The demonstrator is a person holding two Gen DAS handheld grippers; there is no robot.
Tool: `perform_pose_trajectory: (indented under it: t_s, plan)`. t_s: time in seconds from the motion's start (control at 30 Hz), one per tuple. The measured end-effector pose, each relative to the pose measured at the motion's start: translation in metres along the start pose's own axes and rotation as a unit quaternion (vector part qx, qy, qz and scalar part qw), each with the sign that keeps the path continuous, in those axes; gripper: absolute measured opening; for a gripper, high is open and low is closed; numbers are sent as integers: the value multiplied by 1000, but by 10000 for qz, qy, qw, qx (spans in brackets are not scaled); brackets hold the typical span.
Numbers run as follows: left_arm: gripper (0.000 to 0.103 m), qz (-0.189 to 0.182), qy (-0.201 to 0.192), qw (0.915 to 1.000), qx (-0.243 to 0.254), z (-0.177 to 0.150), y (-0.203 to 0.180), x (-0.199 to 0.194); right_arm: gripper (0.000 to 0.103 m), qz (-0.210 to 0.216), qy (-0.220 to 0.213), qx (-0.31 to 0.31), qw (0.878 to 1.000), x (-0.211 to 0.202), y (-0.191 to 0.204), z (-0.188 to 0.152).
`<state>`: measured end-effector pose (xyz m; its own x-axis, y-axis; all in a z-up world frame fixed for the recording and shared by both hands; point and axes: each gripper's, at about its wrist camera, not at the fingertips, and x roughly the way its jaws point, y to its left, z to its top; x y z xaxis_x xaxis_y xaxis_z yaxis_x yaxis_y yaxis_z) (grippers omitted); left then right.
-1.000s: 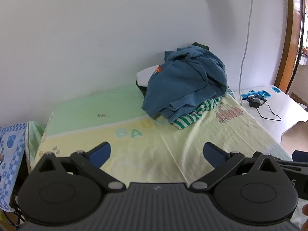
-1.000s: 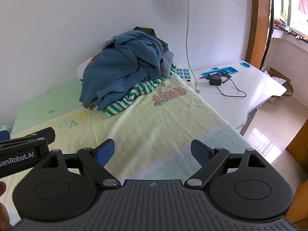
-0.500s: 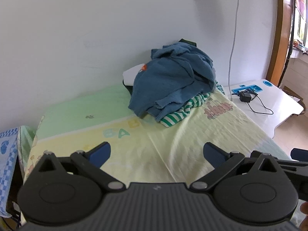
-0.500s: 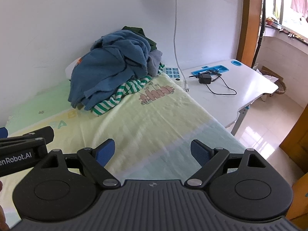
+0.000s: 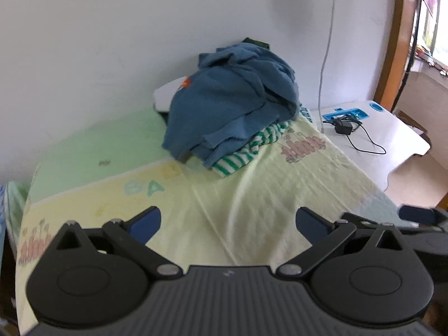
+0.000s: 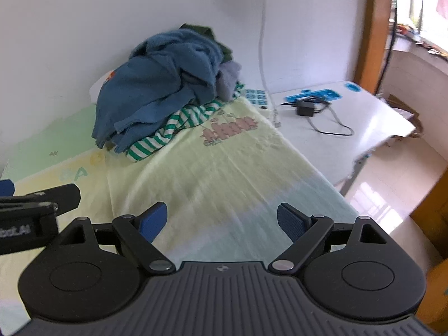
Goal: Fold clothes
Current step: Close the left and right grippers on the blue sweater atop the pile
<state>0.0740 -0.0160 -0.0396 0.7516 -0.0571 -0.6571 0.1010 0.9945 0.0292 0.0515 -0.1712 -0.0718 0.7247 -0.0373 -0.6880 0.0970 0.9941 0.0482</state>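
I am holding both tools over the yellow and green sheet (image 5: pixel 238 210) that is spreading out beneath and ahead of them. The pile of clothes (image 5: pixel 232 106), blue on top with a green-striped piece (image 6: pixel 168 128) under it, is lying well ahead against the wall. My left gripper (image 5: pixel 228 221) and right gripper (image 6: pixel 222 218) are both standing wide open, gripping and touching nothing.
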Motion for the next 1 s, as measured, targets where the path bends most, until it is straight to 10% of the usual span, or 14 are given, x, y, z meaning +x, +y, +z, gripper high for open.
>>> perform_pose_trajectory:
  t_s: [0.83, 1.0]
  plan:
    - [102, 428, 52, 9991, -44, 176, -36, 164, 84, 910, -1299, -1526, 9755, 177, -10, 220]
    - [102, 438, 66, 9987, -252, 205, -35, 198, 71, 1229, -1005, -1253, 9793, 212, -6, 248]
